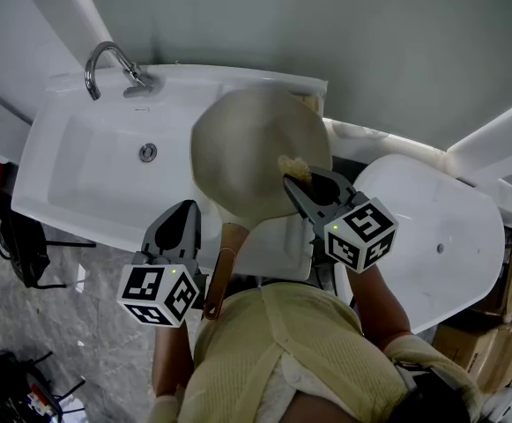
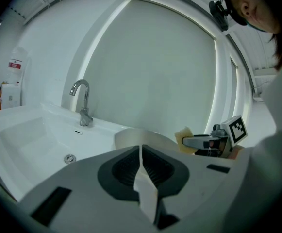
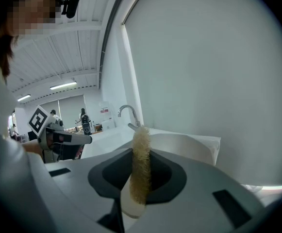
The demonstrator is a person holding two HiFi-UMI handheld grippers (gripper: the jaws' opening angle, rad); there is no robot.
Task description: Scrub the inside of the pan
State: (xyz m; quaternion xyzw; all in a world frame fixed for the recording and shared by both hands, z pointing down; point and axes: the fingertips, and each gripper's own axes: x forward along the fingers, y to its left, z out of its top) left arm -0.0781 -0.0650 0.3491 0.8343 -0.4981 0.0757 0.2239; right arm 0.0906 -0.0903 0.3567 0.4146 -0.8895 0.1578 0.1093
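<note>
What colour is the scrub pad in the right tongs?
Pale yellow with a coarse, fibrous look. The scrub pad shows best in the right gripper view.

White sink [image 1: 79,166] with chrome faucet [image 1: 106,64]

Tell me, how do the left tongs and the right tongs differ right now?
The right tongs clamp a yellowish sponge; the left tongs are shut with nothing between them. The right tongs reach over the inside of the pan; the left tongs stop short of the pan, beside its wooden handle. Both share the same grey build.
</note>
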